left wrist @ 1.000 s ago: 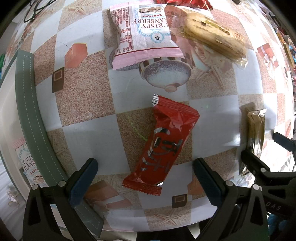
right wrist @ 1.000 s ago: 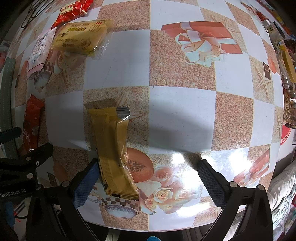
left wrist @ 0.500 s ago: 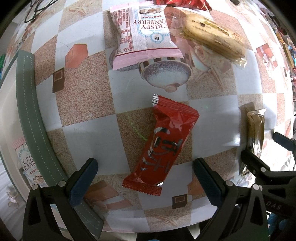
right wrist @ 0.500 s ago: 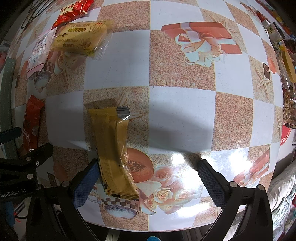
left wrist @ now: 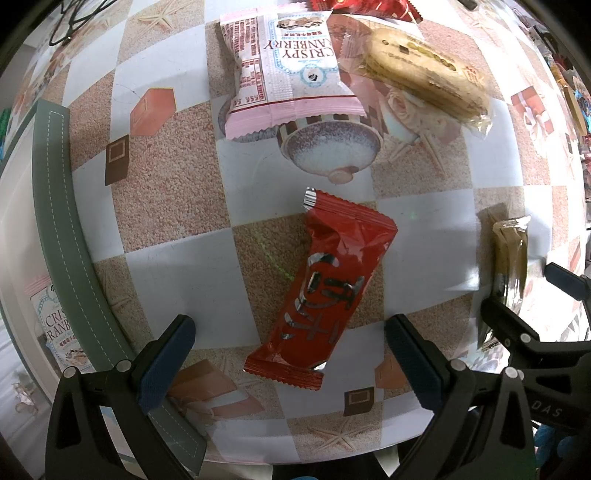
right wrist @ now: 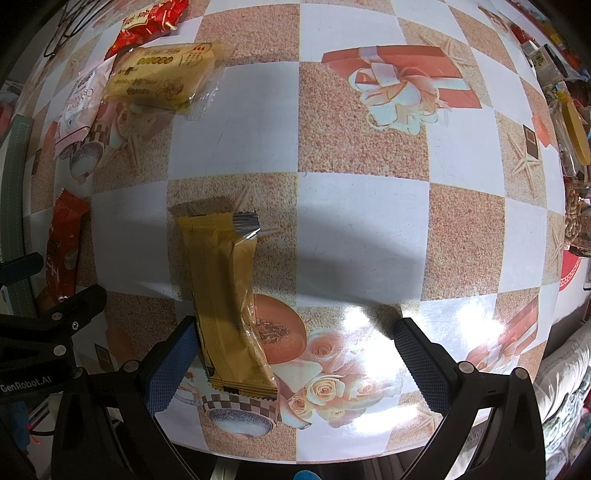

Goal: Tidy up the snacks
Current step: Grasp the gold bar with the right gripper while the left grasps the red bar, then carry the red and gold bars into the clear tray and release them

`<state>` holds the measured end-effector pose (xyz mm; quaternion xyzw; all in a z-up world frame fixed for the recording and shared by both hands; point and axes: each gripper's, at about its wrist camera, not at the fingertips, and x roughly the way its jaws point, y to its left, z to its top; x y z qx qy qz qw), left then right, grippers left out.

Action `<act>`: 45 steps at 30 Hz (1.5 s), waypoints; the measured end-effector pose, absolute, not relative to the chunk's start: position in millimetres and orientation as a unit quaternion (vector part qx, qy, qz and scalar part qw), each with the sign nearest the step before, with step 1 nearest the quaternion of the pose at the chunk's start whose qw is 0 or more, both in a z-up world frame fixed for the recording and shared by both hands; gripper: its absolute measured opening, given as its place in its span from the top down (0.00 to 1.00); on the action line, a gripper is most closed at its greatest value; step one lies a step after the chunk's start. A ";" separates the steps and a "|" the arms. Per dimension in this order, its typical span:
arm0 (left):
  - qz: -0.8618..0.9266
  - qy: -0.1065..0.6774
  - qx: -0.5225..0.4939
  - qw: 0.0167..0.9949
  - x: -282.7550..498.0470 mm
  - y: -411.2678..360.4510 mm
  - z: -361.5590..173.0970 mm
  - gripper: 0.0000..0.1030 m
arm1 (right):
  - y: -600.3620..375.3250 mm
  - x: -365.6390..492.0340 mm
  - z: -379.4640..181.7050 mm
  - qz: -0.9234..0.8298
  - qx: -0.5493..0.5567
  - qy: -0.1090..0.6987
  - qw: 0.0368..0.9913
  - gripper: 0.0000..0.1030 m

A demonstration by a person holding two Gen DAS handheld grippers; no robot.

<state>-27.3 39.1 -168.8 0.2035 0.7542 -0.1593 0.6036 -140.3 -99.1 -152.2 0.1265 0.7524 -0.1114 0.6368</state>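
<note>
Pink cranberry packet [left wrist: 55, 332], apparently inside grey-green tray [left wrist: 55, 206], partly hidden.

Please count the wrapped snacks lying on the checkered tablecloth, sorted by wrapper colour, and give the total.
Red foil wrappers: 2, a long bar and a bag at the far edge.
Pink-and-white "Crispy Cranberry" packet: 1.
Clear wrapper with tan biscuits: 1.
Mustard-yellow long bar: 1.
Total: 5.

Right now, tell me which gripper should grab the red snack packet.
Left. The left gripper is open with the red packet lying between its fingers. The right gripper faces the yellow packet instead.
</note>
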 end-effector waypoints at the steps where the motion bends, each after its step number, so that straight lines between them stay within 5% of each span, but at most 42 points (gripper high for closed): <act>1: -0.159 0.754 0.204 0.604 -27.3 39.2 -168.8 0.00 | -99.0 -140.5 -152.0 -0.111 0.126 0.752 0.637 0.00; 19: -0.157 0.753 0.204 0.605 -26.3 36.8 -167.4 0.01 | -103.4 -133.7 -155.6 -0.107 0.129 0.770 0.615 0.00; 22: -0.170 0.745 0.213 0.608 -29.5 30.2 -161.4 0.12 | -105.2 -129.9 -155.6 -0.105 0.127 0.775 0.610 0.02; 26: -0.202 0.727 0.241 0.610 -36.9 13.2 -150.7 0.32 | -109.9 -123.8 -145.9 -0.104 0.121 0.767 0.621 0.18; 29: -0.211 0.721 0.243 0.614 -37.0 6.8 -145.7 0.50 | -110.9 -116.7 -137.2 -0.098 0.109 0.761 0.632 0.45; 31: -0.213 0.720 0.237 0.616 -34.0 5.0 -141.7 0.77 | -111.9 -112.0 -132.7 -0.093 0.101 0.759 0.636 0.71; 45: -0.218 0.713 0.181 0.642 -21.9 28.1 -97.9 0.79 | -148.0 -117.5 -105.5 -0.078 0.179 0.736 0.648 0.73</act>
